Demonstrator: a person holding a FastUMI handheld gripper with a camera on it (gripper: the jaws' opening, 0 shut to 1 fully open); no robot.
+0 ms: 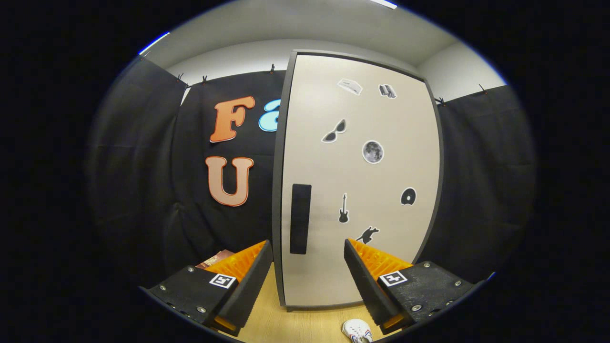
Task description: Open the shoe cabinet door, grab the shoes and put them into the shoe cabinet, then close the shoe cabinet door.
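Note:
The shoe cabinet [360,181] stands upright just ahead of me, its pale door [381,124] shut inside a dark frame. Several small stickers dot the door. A dark vertical handle [300,218] sits low near the door's left edge, just beyond and between my fingers, closer to the left one. My gripper [308,250] is open, with nothing between its fingers. A white shoe [357,331] lies on the wooden floor [286,324] below, beside the right finger; only its tip shows.
Black cloth walls close in the booth on the left, behind and to the right of the cabinet. A reddish-brown flat object [215,258] peeks out on the floor behind the left finger.

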